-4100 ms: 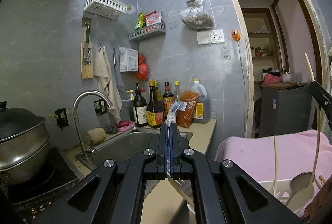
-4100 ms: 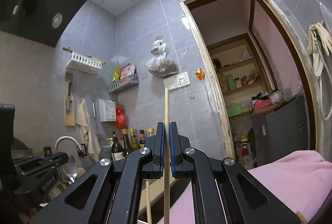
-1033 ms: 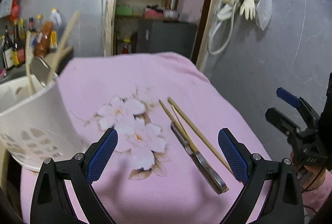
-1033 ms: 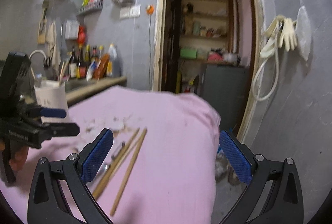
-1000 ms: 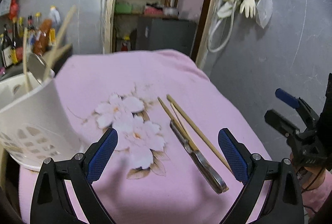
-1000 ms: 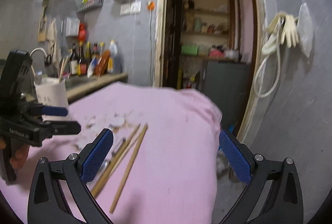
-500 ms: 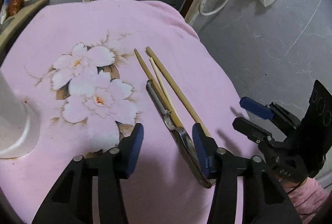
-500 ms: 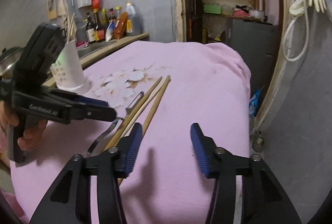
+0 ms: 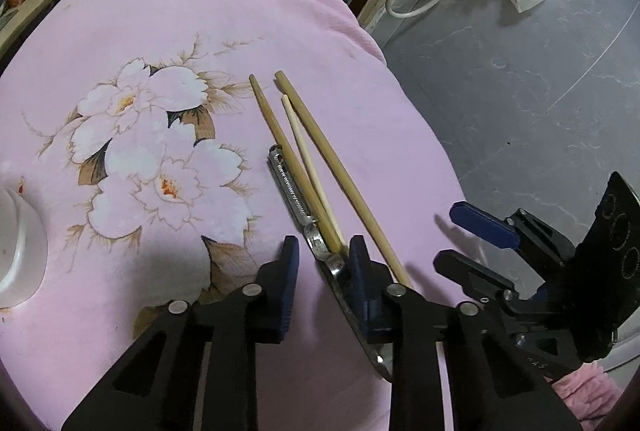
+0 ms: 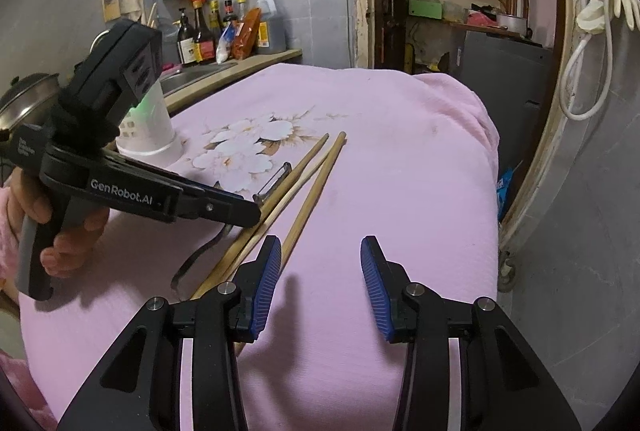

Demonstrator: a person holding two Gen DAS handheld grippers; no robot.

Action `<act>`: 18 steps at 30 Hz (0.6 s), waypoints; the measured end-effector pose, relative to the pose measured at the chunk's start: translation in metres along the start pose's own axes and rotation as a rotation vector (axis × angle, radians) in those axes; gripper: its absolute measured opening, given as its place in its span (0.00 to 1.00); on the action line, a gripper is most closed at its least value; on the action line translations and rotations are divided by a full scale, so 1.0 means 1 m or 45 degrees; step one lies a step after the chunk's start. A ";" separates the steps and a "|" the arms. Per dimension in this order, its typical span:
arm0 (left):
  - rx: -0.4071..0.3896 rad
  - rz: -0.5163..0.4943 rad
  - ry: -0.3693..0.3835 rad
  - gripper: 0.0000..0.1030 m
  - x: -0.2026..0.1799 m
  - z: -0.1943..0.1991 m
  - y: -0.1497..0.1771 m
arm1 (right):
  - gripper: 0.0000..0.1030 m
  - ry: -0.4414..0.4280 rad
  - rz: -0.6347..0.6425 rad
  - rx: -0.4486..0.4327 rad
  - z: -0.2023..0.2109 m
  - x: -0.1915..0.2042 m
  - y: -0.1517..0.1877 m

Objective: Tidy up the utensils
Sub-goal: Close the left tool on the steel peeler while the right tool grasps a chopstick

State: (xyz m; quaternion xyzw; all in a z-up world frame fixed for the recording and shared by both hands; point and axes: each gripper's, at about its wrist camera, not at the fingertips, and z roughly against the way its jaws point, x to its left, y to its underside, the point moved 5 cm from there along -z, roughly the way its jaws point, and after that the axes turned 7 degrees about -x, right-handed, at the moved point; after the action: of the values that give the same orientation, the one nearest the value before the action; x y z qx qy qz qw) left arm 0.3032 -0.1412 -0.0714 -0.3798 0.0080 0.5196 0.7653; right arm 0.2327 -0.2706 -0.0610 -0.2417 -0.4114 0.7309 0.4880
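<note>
The left gripper (image 9: 322, 255) is straddling the metal peeler (image 9: 298, 199) and two chopsticks (image 9: 280, 139) on the pink cloth (image 9: 120, 31), jaws partly apart, not yet clamping. The right gripper (image 10: 318, 281) is hovering open beside the third chopstick (image 10: 316, 187). The white holder (image 10: 150, 127) is standing nearby.

Utensils on a pink flowered cloth (image 9: 168, 31), counted.
Three tan wooden chopsticks (image 9: 320, 151), one slim metal peeler (image 9: 292, 191), one white perforated plastic holder (image 10: 150, 127) at nine o'clock.
</note>
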 end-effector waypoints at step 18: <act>0.009 0.047 -0.020 0.07 0.007 0.009 0.007 | 0.23 -0.036 0.045 0.157 -0.024 0.014 0.007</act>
State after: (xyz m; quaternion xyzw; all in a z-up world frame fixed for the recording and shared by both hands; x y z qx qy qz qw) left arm 0.2975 -0.1294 -0.0720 -0.3729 0.0108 0.5367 0.7568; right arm 0.2417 -0.2500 -0.0792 -0.2081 -0.3680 0.7667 0.4832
